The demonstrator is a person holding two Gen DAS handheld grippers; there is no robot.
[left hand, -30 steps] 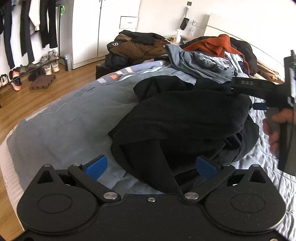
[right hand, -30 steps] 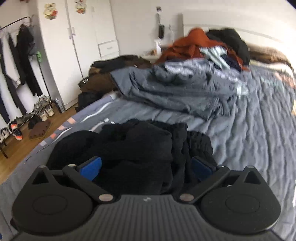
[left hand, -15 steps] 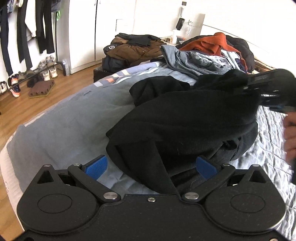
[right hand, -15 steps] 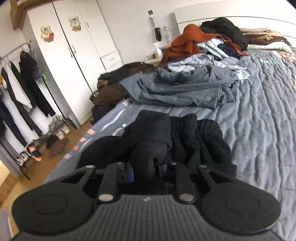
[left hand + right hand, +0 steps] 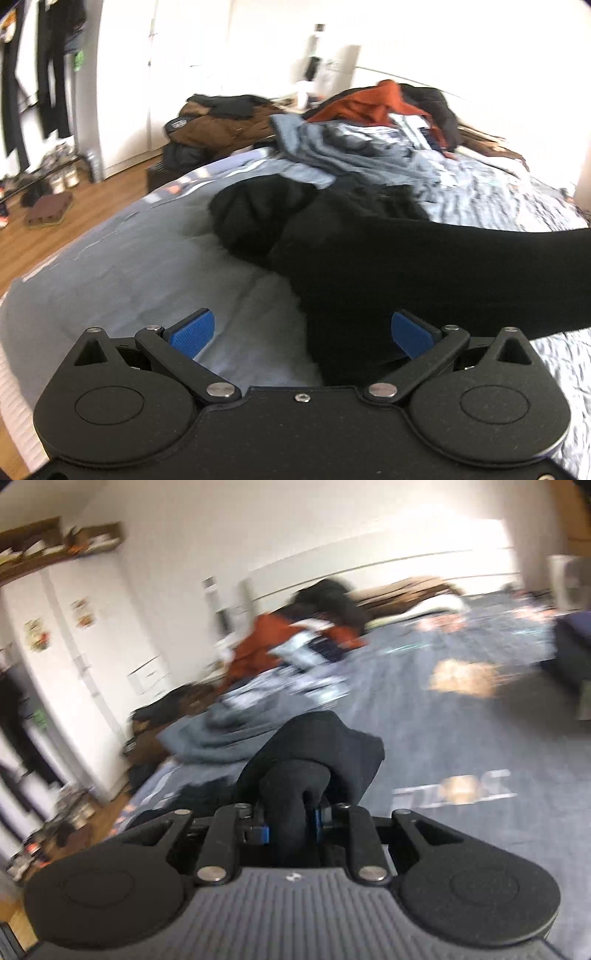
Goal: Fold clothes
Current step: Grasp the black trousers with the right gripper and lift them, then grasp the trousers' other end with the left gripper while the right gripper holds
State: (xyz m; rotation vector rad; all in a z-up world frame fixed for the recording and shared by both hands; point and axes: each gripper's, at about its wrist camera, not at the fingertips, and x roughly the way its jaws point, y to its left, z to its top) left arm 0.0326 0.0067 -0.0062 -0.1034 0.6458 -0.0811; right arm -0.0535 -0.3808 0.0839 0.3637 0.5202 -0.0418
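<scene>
A black garment point(image 5: 369, 258) lies on the grey bed cover point(image 5: 147, 258) and is stretched out toward the right edge of the left wrist view. My left gripper point(image 5: 301, 328) stands open over its near end; black cloth runs between the blue pads point(image 5: 194, 328) without being pinched. In the blurred right wrist view my right gripper point(image 5: 286, 821) is shut on a bunched fold of the black garment point(image 5: 314, 753), which is raised above the bed. The right gripper itself is out of the left wrist view.
A heap of grey, orange and dark clothes point(image 5: 369, 129) lies at the head of the bed. Brown and black coats point(image 5: 221, 122) are piled beside it. White wardrobes point(image 5: 85, 657), hanging clothes and a shoe rack point(image 5: 48, 177) line the left wall over wooden floor.
My right gripper shut on the black garment and swung up and to the right, pulling it out into a taut band. The left gripper stayed open and shifted slightly.
</scene>
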